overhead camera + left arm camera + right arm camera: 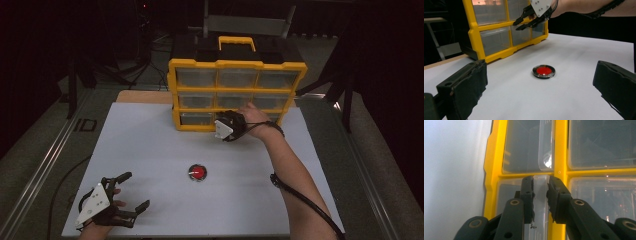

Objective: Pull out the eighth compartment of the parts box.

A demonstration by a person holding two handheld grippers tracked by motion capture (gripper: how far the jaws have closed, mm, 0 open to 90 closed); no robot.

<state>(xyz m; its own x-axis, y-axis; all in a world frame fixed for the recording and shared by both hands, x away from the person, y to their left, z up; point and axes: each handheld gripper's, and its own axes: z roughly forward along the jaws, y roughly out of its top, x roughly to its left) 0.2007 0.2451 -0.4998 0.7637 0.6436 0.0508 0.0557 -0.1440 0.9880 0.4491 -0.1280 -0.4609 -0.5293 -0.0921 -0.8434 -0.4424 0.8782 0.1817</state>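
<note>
Nearest, the left tongs (131, 197) rest spread on the white bench (150, 150), idle. Beyond, a red-capped disc (198, 172) lies mid-bench. Farthest, the right tongs (540, 195) pinch the clear drawer tab (540, 185) on the yellow organizer's (235, 65) bottom row, likely to pull it open.

Disc (198, 173) lies before drawer cabinet (235, 95).

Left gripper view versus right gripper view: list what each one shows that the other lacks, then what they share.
Left gripper view: the red disc lying ahead of the wide-open left claw. Right gripper view: close up, the right claw closed on a clear drawer handle. Shared: the yellow drawer cabinet, the white table, and the right claw at the drawers.
</note>
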